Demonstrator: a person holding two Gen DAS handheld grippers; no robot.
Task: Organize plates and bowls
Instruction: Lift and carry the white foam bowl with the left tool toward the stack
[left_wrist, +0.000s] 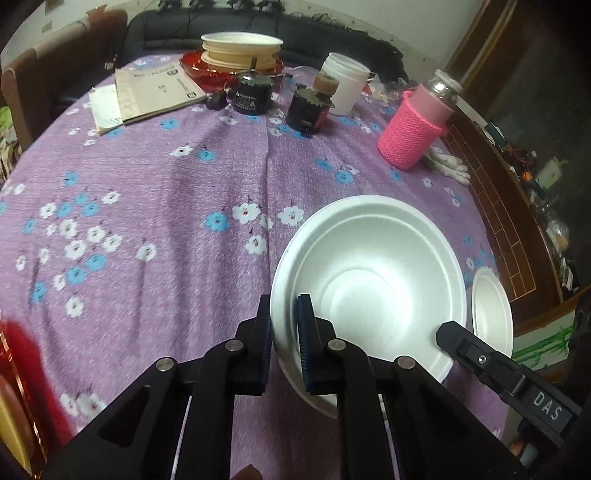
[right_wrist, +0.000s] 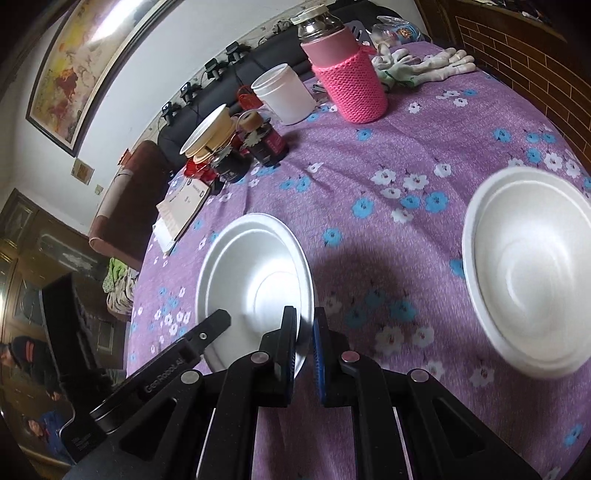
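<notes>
- The round table (left_wrist: 166, 184), under a purple flowered cloth, carries everything. A stack of cream bowls (left_wrist: 242, 51) sits on a red plate (left_wrist: 195, 70) at its far edge, which looks like the collecting spot.
- The white foam bowl (left_wrist: 373, 280) is the thing in hand. It is at the near edge of the table, gripped on two opposite sides. Whether it is lifted off the cloth I cannot tell.
- A second white foam bowl (right_wrist: 532, 273) lies just to its right, apart from it and loose on the cloth.
- The left tongs (left_wrist: 284, 299) are pressed together on the held bowl's left rim, one pad inside and one outside.
- The right tongs (right_wrist: 304, 314) pinch the opposite rim in the same way.
- Judged step: gathering the loose bowls. The next move probably calls for carrying this bowl level to nest it with its neighbour or on the far stack. Both tongs must travel together so the thin foam rim does not buckle.
- Writing: "DAS" shows on the right tool's side, seen from the left wrist. "Gen Robot.AI" shows on the left tool's side, seen from the right wrist.
- The booklet (left_wrist: 159, 92) and the black jars (left_wrist: 251, 96) carry print too small to read.
</notes>
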